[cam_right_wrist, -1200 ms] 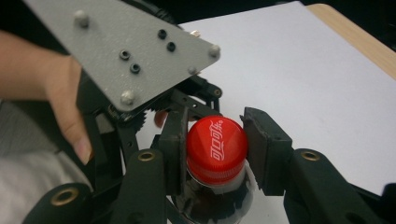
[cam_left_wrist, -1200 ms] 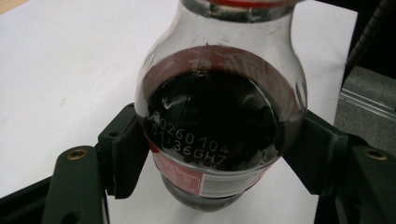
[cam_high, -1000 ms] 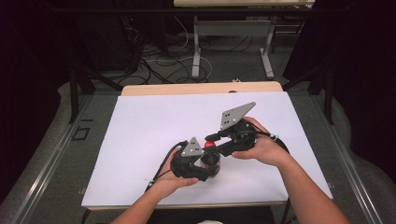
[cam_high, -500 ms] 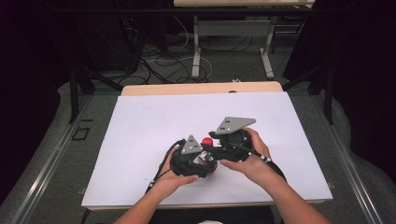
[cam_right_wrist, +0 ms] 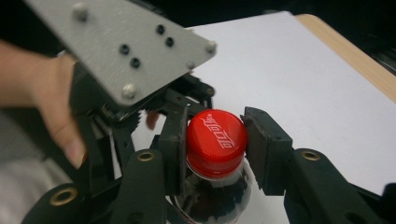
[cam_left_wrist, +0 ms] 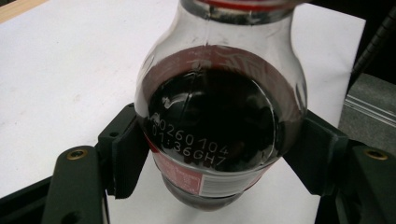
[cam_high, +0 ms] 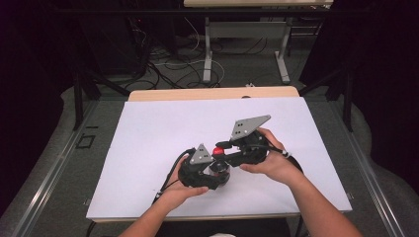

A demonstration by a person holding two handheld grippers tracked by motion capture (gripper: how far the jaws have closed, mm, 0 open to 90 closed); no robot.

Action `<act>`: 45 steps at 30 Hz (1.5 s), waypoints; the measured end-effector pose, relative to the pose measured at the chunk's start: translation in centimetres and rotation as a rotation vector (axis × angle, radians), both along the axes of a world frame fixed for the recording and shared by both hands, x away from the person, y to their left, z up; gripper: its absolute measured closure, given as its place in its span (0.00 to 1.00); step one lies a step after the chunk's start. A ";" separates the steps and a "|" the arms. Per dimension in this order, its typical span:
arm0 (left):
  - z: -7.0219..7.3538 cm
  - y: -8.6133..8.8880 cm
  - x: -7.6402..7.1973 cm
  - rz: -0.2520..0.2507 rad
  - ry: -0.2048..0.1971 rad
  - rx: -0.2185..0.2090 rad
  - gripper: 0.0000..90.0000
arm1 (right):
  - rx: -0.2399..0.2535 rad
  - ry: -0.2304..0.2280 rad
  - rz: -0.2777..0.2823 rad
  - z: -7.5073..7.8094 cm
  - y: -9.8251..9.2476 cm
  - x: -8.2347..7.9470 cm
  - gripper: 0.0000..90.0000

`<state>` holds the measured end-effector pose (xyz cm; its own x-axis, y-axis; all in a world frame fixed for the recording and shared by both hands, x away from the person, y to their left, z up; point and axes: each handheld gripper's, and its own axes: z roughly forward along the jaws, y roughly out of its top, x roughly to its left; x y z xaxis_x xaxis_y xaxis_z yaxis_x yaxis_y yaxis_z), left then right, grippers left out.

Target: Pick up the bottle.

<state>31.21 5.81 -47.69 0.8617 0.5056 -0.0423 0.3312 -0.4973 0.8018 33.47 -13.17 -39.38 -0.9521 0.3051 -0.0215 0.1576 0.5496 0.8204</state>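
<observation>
While left tongs [cam_left_wrist: 215, 154] clamp bottle [cam_left_wrist: 219, 116] upright, cap [cam_right_wrist: 216, 137] points up

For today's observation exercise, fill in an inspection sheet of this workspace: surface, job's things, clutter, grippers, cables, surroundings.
Surface: white sheet over a wooden table.
Job's things: small bottle of dark drink, red cap on.
Clutter: nothing seen.
Grippers: left hand-held gripper shut on the bottle's body; right hand-held gripper shut on the cap, jaws just closed further.
Cables: black cable trailing from the left hand-held gripper; loose wires on the floor.
Surroundings: dark room, table legs beyond.
</observation>
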 end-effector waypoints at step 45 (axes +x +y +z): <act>0.2 1.1 0.3 0.069 0.027 0.028 0.33 | 0.046 -0.041 -0.134 -0.3 1.0 -1.6 0.56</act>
<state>31.48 6.92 -47.50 0.8234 0.5653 -0.0499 0.3866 -0.4943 0.7786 31.92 -12.21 -39.68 -0.9014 0.4309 -0.0420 0.1932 0.4873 0.8516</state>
